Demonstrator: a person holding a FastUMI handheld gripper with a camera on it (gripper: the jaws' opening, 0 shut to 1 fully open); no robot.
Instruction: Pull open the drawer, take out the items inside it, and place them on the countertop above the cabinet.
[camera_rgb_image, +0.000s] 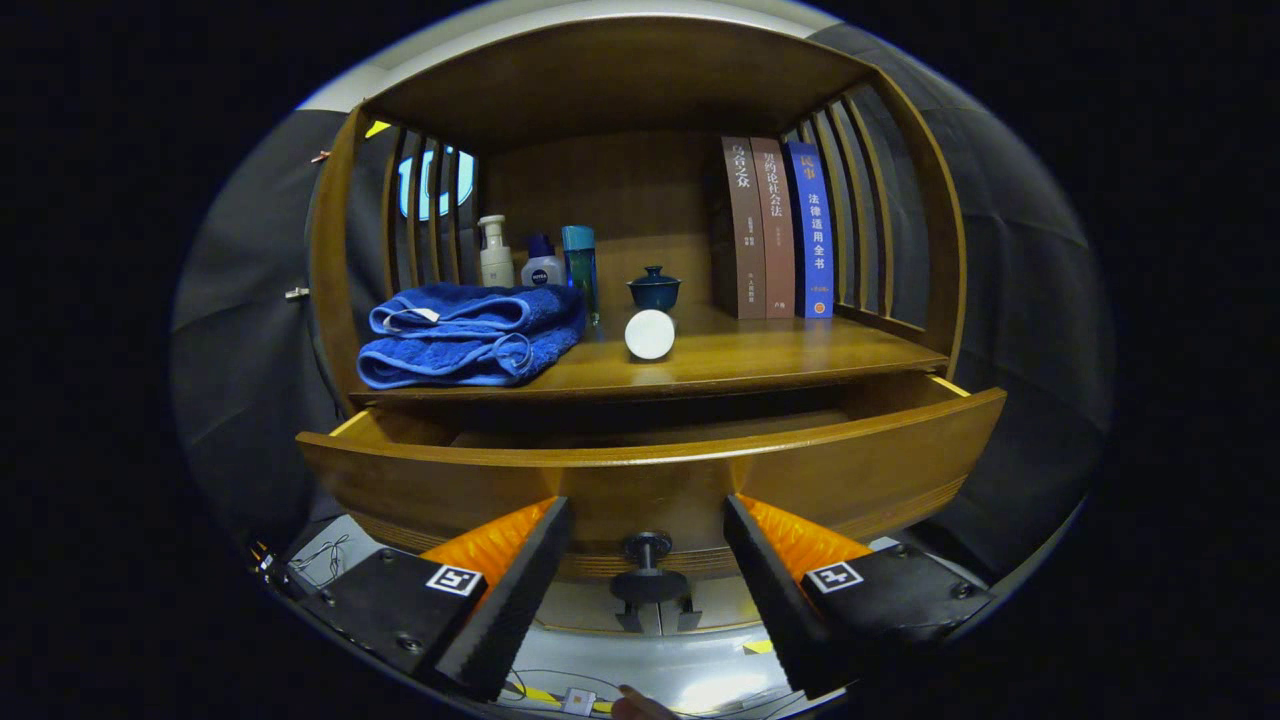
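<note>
The wooden drawer (650, 475) under the countertop (760, 355) stands pulled out. Its dark knob (648, 560) sits low on the drawer front, in the gap between my fingers. My gripper (648, 545) is open, its fingers either side of the knob and apart from it. The drawer's inside is in shadow, and I cannot tell what lies in it. On the countertop lies a white round item (650, 334), just ahead of a dark blue lidded cup (654, 288).
A folded blue towel (470, 335) takes up the countertop's left part, with three bottles (540, 258) behind it. Three upright books (778, 228) stand at the back right. Slatted side walls close the shelf. Cables lie on the floor (640, 670) below.
</note>
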